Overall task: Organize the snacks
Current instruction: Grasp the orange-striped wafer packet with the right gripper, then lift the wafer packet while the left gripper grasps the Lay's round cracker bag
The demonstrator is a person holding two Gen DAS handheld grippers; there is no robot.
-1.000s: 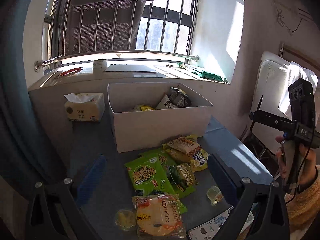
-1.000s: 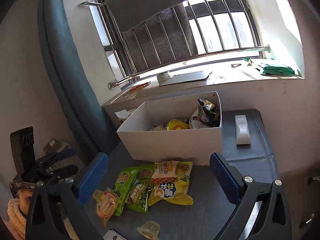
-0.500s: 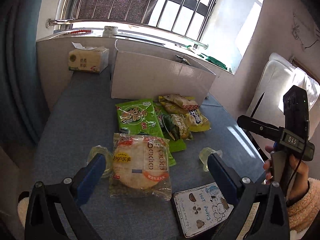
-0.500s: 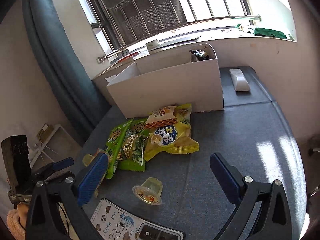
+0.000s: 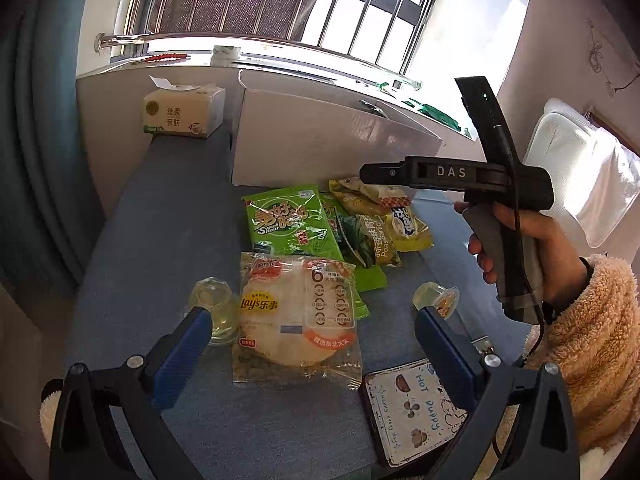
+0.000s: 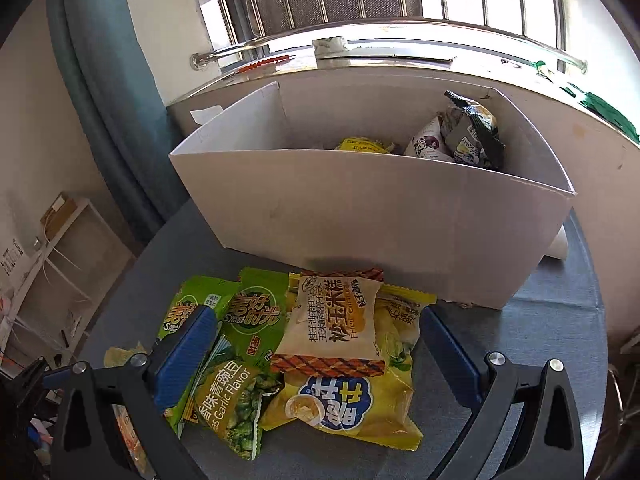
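Observation:
A white cardboard box (image 6: 360, 208) stands at the back of the grey-blue table and holds a few snack packs (image 6: 464, 136). In front of it lies a pile of snacks: green bags (image 5: 288, 220), a garlic pea bag (image 6: 236, 404), a yellow bag (image 6: 344, 400) and a white corn cake pack (image 6: 336, 320) on top. My left gripper (image 5: 312, 340) is open over a Lay's rice cracker pack (image 5: 296, 312). My right gripper (image 6: 316, 344) is open, low over the corn cake pack. The right gripper also shows in the left wrist view (image 5: 460, 174).
Two jelly cups (image 5: 216, 308) (image 5: 436, 298) sit either side of the cracker pack. A phone in a patterned case (image 5: 416, 408) lies at the table's front. A tissue pack (image 5: 184, 112) stands left of the box. A white remote (image 6: 560, 244) lies right of it.
Both grippers have moved down and forward toward the snacks. The right one has swung in over the pile near the box; the left one has closed in on the cracker pack.

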